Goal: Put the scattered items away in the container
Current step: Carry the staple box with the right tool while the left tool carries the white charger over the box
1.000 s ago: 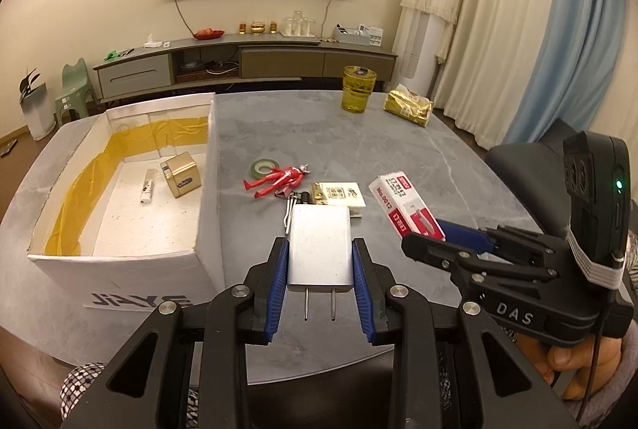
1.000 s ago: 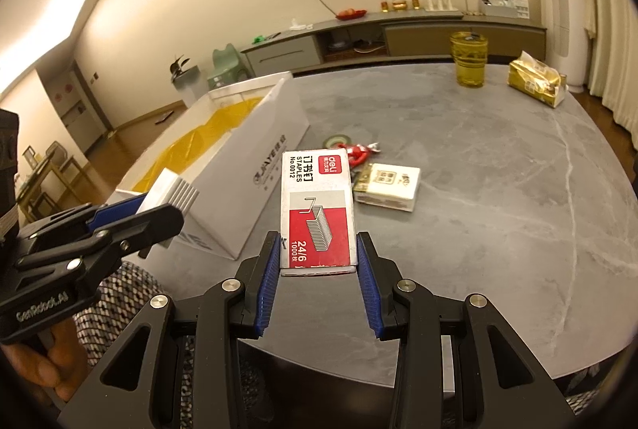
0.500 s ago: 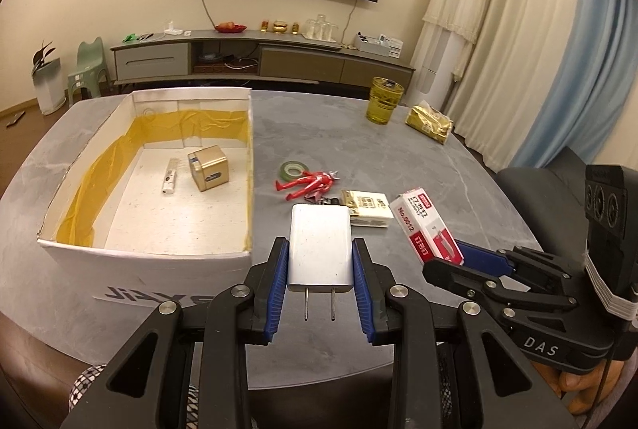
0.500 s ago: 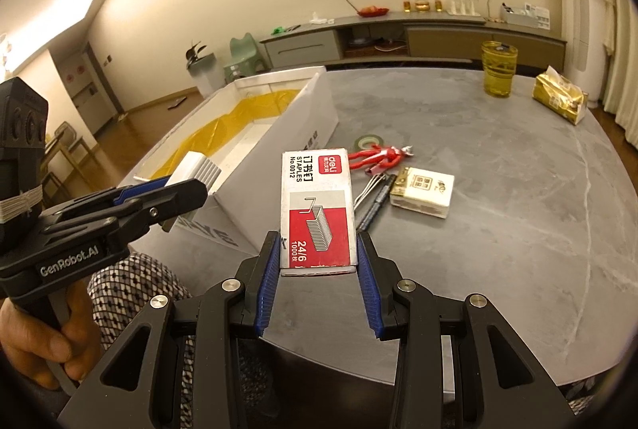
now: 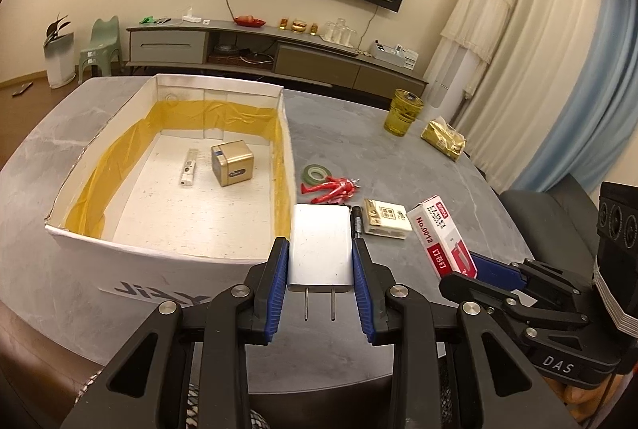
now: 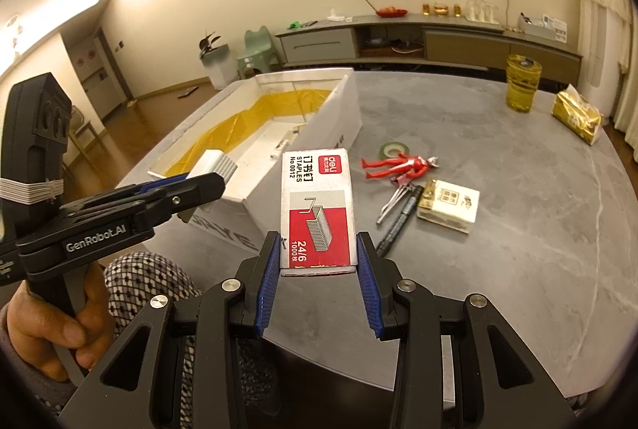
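The left tool (image 5: 319, 271) pinches a flat white plug-in charger (image 5: 320, 245), prongs toward the camera, just short of the near wall of the open white cardboard box lined with yellow tape (image 5: 167, 249), which lies ahead and to its left. The right tool (image 6: 318, 265) clamps a red-and-white staple box (image 6: 316, 205) lengthwise, with the carton farther off to its left, so the left tool is likely nearer. Beyond on the grey stone counter (image 6: 518, 229) lie a black pen (image 6: 400, 215), a cream packet (image 6: 450, 205), a red toy figure (image 6: 398, 166) and a green tape roll (image 6: 392, 150).
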Demonstrator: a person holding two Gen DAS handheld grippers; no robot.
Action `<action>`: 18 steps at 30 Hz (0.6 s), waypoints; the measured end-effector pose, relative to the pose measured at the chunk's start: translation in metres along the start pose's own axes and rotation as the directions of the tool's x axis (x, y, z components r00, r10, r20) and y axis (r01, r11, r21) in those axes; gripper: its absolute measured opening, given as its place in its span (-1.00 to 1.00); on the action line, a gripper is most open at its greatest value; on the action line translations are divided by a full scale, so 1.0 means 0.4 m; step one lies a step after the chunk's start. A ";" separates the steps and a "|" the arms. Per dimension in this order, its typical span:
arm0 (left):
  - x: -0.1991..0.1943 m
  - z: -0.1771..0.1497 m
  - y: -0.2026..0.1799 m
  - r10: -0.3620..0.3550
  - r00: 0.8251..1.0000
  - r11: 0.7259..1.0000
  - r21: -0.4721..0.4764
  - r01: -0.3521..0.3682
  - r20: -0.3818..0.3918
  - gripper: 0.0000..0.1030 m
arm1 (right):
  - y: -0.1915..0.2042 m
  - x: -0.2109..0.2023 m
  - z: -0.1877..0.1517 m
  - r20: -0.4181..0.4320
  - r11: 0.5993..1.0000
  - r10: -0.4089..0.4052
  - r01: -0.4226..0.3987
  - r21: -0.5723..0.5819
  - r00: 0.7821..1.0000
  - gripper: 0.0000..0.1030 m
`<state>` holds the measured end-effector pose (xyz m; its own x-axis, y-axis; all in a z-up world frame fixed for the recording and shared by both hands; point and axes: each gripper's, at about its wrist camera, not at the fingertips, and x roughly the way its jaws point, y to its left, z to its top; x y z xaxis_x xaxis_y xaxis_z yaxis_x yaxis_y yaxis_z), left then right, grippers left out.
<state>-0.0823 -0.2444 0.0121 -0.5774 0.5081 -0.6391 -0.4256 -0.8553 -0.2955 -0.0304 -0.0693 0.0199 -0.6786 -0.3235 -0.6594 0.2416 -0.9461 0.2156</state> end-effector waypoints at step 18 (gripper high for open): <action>-0.016 0.023 0.132 0.017 0.999 0.995 -0.096 -0.014 0.033 -0.37 | 0.079 0.049 0.048 -0.023 0.998 0.015 -0.017 -0.064 1.000 -0.24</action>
<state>-0.1075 -0.2920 0.0072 -0.6076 0.4963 -0.6201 -0.3488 -0.8682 -0.3530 -0.0493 -0.1056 0.0275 -0.6588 -0.3376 -0.6723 0.2969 -0.9378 0.1800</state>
